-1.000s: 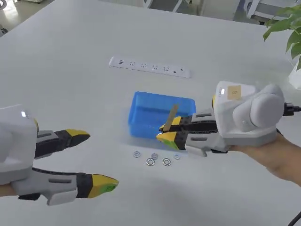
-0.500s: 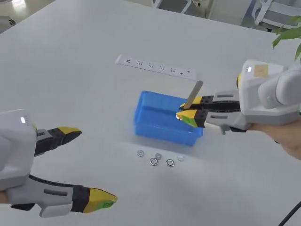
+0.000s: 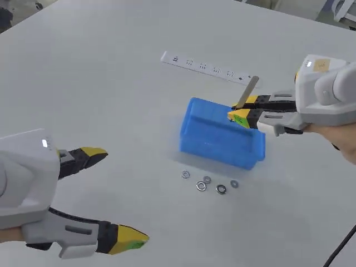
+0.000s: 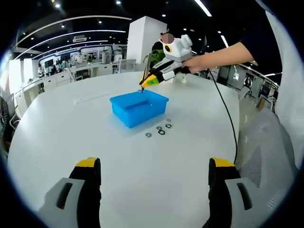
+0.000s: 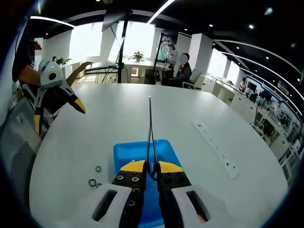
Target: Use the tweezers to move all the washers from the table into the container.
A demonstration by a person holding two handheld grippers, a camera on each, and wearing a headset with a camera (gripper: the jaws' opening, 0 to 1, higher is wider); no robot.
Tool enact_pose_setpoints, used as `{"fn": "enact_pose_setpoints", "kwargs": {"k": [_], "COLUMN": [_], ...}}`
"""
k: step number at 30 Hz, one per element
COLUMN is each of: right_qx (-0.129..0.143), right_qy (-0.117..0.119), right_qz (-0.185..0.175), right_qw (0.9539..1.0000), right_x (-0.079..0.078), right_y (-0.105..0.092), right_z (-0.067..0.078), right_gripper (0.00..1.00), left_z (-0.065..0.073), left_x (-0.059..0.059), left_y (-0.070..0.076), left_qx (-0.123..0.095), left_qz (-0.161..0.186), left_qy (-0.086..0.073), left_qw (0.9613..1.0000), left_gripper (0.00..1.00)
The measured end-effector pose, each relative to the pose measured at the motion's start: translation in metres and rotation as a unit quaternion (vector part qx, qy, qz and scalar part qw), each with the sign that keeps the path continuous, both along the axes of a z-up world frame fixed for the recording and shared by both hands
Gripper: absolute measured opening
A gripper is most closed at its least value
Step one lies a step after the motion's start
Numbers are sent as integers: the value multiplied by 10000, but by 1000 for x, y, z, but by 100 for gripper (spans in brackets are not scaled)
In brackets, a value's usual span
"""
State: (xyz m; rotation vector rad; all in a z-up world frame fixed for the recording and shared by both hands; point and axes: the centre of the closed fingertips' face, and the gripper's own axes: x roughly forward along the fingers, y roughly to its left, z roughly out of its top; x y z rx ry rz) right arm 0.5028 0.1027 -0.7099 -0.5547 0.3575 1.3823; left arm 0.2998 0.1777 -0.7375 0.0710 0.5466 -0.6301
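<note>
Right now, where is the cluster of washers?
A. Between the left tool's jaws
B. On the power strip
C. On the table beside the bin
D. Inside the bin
C: the washers lie in a small cluster on the table, just outside the bin on its side nearer the person.

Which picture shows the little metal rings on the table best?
The head view: it looks down on the washers, all five clearly, beside the blue container. The left gripper view shows them tiny and far; the right gripper view catches a few beside its jaws.
</note>
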Motion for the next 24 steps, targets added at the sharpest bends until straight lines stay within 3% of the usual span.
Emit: {"fn": "enact_pose_setpoints", "kwargs": {"k": [10,17,24], "right_qx": [-133,-169,-193], "right_qy": [250,332,394], "right_qz": [-53,-129,-152], "right_qw": [9996,9992,9989], "right_x": [6,7,8], "right_y": [7,6,3], "right_z": [-39,-53,-57], "right_gripper": [9,9,10], "left_z": [-3,-3,-4], "left_x": [4,10,10], "left_y": [10,8,8], "left_qx": [-14,-91,-55], "left_qz": [292,424,400], "left_qy": [27,37,73], "left_qw": [9996,9991,9992], "left_gripper": [99,99,99]}}
